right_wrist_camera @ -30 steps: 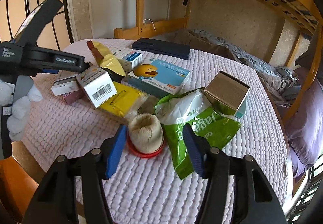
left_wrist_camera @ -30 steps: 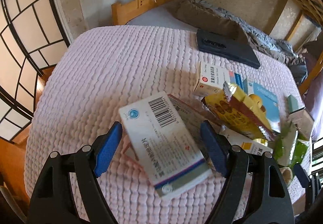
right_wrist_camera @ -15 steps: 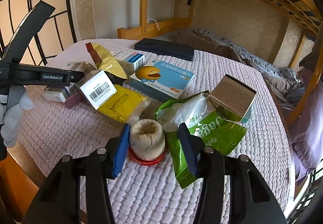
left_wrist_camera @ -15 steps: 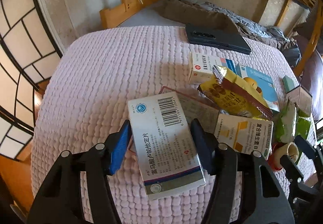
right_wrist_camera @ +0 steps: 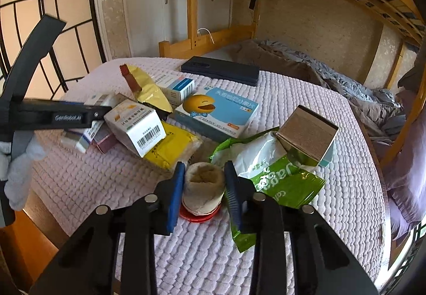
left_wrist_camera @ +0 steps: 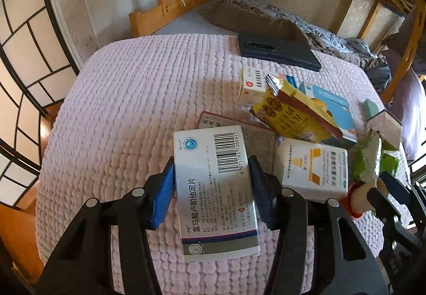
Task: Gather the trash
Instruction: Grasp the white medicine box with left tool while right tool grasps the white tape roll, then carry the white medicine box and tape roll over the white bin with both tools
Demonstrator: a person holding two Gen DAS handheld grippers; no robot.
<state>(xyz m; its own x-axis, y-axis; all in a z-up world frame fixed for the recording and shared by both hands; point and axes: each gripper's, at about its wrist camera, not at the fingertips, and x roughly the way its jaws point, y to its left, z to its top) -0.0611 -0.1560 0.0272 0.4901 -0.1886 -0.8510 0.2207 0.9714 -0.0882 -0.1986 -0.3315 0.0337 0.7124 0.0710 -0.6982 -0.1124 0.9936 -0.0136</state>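
My left gripper (left_wrist_camera: 211, 191) is shut on a white medicine box with a barcode (left_wrist_camera: 213, 188), its blue pads against both long sides, over the pink bedspread (left_wrist_camera: 127, 108). My right gripper (right_wrist_camera: 203, 189) has closed around a beige cup on a red lid (right_wrist_camera: 203, 191); both blue pads sit against its sides. Around them lie a white and orange box (left_wrist_camera: 314, 169), a yellow snack bag (left_wrist_camera: 290, 111), a blue box with a yellow smiley (right_wrist_camera: 217, 114), a green and white wrapper (right_wrist_camera: 277, 175) and a small open carton (right_wrist_camera: 306, 138).
A dark flat case (left_wrist_camera: 277, 51) lies at the far side of the bedspread. A wooden bed frame (left_wrist_camera: 173, 4) and rumpled grey bedding (right_wrist_camera: 359, 92) are behind. A paper screen (left_wrist_camera: 24, 36) stands at the left. The bed's near edge drops to wooden floor (right_wrist_camera: 34, 236).
Both grippers have closed: the left from wide open onto the white medicine box, the right from open onto the beige cup. The left has also shifted forward over the box.
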